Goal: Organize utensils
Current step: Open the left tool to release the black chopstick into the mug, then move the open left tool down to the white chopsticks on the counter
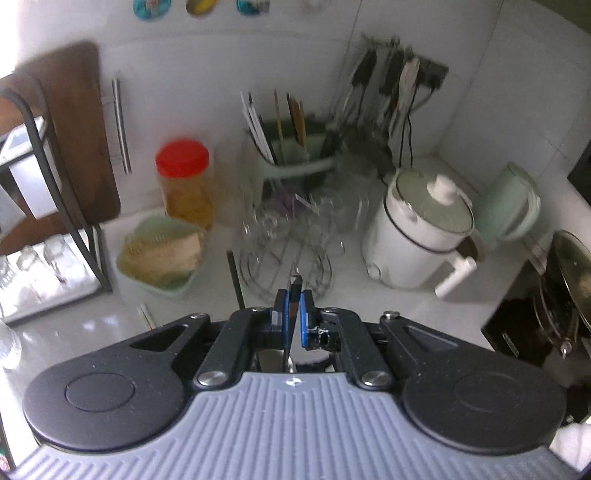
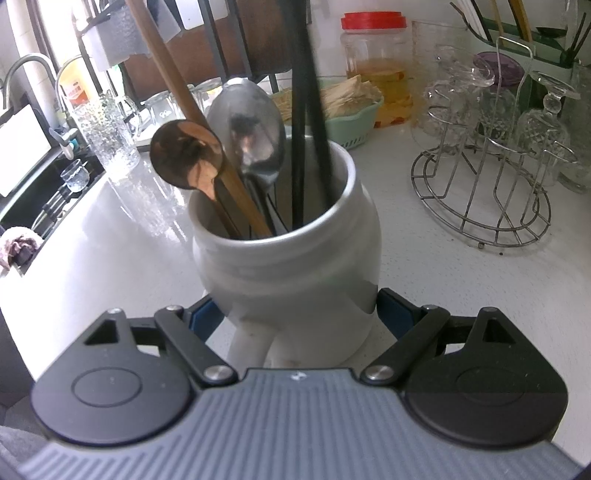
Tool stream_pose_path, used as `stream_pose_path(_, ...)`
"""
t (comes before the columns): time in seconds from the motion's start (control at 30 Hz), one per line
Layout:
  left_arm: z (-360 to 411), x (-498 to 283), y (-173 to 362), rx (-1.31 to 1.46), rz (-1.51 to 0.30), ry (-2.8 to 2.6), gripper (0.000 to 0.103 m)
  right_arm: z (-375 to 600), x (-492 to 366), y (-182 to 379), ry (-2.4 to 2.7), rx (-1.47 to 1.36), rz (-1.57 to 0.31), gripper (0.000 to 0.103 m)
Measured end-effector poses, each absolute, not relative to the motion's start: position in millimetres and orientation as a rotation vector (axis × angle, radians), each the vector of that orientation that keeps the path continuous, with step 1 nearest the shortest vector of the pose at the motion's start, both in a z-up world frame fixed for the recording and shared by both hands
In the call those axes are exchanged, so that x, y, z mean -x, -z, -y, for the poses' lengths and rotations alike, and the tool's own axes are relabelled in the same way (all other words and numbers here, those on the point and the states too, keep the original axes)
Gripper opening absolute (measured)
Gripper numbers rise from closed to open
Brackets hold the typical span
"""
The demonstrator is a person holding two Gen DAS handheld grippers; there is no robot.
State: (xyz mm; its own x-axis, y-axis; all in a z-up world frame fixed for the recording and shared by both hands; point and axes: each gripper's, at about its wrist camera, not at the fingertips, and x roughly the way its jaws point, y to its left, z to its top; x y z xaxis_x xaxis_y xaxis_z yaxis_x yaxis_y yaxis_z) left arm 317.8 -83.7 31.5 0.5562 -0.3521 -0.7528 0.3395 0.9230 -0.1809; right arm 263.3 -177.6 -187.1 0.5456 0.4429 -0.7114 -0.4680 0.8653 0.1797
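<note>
Nearest in the right wrist view, the right gripper point(image 2: 301, 317) has matte black linkages on a ribbed grey body. Its blue-padded fingers point(image 2: 397, 314) sit against the lower sides of a white ceramic jar point(image 2: 288, 266), one on each flank, closed around it. The jar is glossy and rounded, narrowing to a wide mouth, and stands upright on a speckled white counter point(image 2: 406, 258). The gripper angles down toward it.

Inside the jar, utensils lean against the rim: a copper-coloured spoon point(image 2: 186, 158) with a round polished bowl, a larger dull steel spoon point(image 2: 251, 129) behind it, a wooden handle point(image 2: 177, 85) slanting up to the left, and two black chopsticks point(image 2: 306, 110) standing nearly upright.

Beyond the jar to the right, a wire rack point(image 2: 484, 195) holds cut-glass cups upside down. Farther back is a pale green basket point(image 2: 354, 122) and a clear plastic jar with a red lid point(image 2: 375, 20).

In the left wrist view, the left gripper point(image 1: 291, 314) is tilted downward above the counter, its blue pads pinched shut on a thin, dark, flat utensil handle point(image 1: 293, 295) held edge-on. What kind of utensil it is cannot be told. Beyond it lies the blurred wire rack, then a white lidded pot point(image 1: 417, 236), and a green holder of chopsticks point(image 1: 291, 155) by the tiled wall.
</note>
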Motion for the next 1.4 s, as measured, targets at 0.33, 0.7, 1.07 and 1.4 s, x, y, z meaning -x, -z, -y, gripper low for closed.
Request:
stream_pose_path(0.33,74.3,-339.2,-9.6,0.070,-1.059,0.418,0.007,177.6,-264.2,187.4,-0.543,0.035,-0.833,0.091)
stream_pose_path(0.7,66.7,-336.8,-19.2,0.098,-0.995,0.422,0.009,176.9,-263.8,187.2,-0.534,0.029,-0.836,0.091)
stream_pose_path(1.07,29.6,-301.0,-27.1,0.209,-0.780,0.317,0.026,180.5,-261.0,185.4,-0.493,0.011,-0.840,0.091)
stream_pose_path(1.4,-22.2,-277.8,-13.9,0.301,-0.671,0.183,0.027,182.9,-256.9,183.8,-0.438,-0.005,-0.840,0.091)
